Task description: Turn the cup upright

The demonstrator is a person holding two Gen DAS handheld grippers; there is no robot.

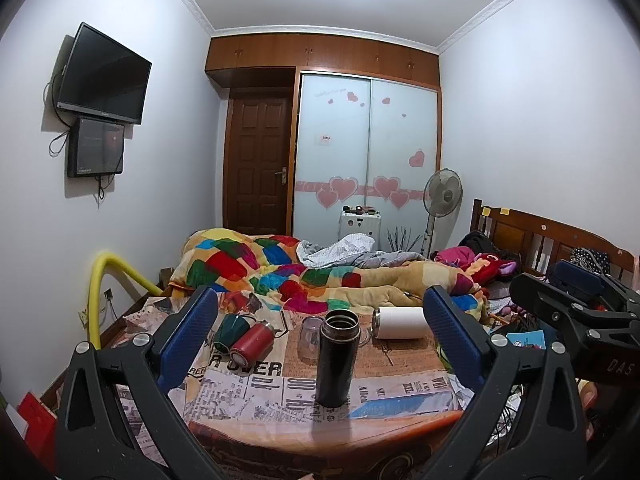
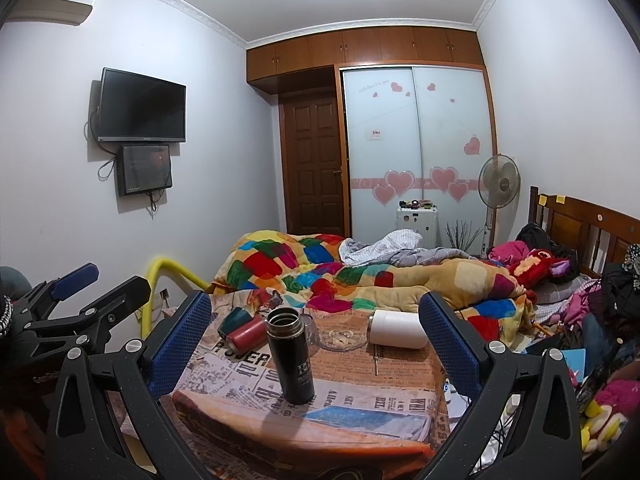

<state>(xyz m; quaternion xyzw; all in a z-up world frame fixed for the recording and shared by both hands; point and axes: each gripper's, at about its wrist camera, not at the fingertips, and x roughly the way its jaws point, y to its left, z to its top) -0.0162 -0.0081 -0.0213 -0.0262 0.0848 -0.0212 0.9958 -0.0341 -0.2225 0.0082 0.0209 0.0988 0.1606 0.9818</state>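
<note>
A black flask is seen standing upright, mouth open to the ceiling, near the front of a newspaper-covered table. It is framed between the blue pads of the left gripper, whose jaws are spread wide and hold nothing; the flask is touched by neither pad. In the right wrist view the same flask is set left of centre between the fingers of the right gripper — these too are parted wide and empty.

Behind the flask a clear glass is seen, its stance hard to judge. Further back and to the right, a white cup is laid on its side, its rim turned to the left, close to the inner face of the left gripper's right-hand pad in that view, though well beyond it. At the back left a red flask and a dark green cup are laid on their sides, touching one another. A bed with a patchwork quilt is found beyond the table.
</note>
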